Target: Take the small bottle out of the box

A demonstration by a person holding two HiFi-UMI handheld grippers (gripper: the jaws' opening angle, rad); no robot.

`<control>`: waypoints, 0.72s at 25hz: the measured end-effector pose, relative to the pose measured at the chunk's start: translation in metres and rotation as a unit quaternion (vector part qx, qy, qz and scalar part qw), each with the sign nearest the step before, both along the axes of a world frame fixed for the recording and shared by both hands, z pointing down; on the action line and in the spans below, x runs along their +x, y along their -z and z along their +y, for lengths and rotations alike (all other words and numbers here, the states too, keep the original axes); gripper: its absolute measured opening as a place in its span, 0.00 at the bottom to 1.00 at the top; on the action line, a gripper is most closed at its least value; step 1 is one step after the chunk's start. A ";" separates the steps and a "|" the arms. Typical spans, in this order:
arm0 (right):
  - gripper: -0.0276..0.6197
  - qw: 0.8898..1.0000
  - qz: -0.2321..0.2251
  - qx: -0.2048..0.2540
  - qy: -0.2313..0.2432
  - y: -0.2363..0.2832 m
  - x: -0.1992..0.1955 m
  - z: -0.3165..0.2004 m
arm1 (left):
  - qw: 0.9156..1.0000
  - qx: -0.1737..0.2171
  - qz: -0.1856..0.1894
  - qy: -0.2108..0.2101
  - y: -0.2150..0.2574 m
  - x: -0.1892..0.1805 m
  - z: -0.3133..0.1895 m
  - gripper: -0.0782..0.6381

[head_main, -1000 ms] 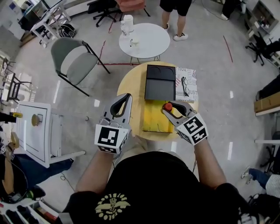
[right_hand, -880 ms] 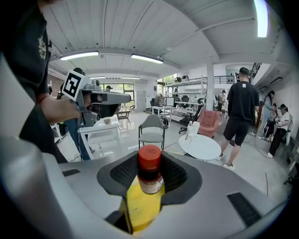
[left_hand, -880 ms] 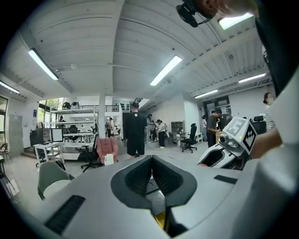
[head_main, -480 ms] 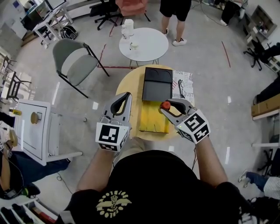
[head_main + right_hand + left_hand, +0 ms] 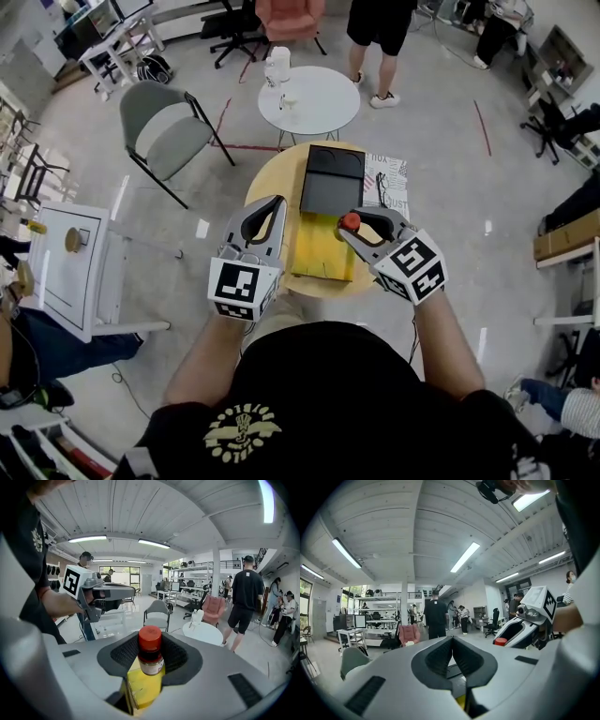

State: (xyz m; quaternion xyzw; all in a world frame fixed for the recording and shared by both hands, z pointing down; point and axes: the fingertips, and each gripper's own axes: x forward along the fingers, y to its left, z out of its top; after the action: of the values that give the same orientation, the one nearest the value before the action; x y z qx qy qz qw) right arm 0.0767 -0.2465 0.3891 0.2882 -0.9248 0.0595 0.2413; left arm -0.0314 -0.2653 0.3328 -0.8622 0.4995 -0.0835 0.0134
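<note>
My right gripper (image 5: pixel 352 226) is shut on the small bottle (image 5: pixel 350 222), which has a red cap. It is held upright just above the far end of the open box's yellow inside (image 5: pixel 323 248). In the right gripper view the bottle (image 5: pixel 150 657) stands between the two ribbed pads, with the yellow box (image 5: pixel 140 688) below it. The box's black lid (image 5: pixel 331 178) lies flat behind it on the round wooden table (image 5: pixel 267 187). My left gripper (image 5: pixel 273 204) hovers at the table's left edge, shut with nothing in it; its pads (image 5: pixel 440 656) meet at the tip.
A printed paper with glasses (image 5: pixel 386 183) lies right of the black lid. Beyond the table stand a white round table (image 5: pixel 309 98) with cups, a grey folding chair (image 5: pixel 164 131) and a person (image 5: pixel 380 37). A white cabinet (image 5: pixel 70 272) is at the left.
Almost nothing has changed: the right gripper still holds the bottle over the box, the left stays shut beside it. The whole view has drifted slightly.
</note>
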 end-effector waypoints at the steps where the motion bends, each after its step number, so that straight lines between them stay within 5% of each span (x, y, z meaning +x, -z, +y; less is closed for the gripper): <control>1: 0.28 1.000 0.000 0.000 0.001 0.001 0.001 0.003 | 1.000 0.000 0.001 0.002 0.000 0.000 0.004 0.13; 18: 0.28 1.000 -0.001 -0.008 -0.003 -0.003 0.009 0.024 | 0.999 -0.014 0.004 0.029 -0.004 -0.005 0.039 0.13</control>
State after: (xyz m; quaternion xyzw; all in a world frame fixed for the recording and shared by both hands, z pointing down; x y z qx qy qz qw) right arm 0.0859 -0.2223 0.3917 0.2892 -0.9234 0.0682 0.2430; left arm -0.0363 -0.2258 0.3364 -0.8479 0.5229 -0.0872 -0.0033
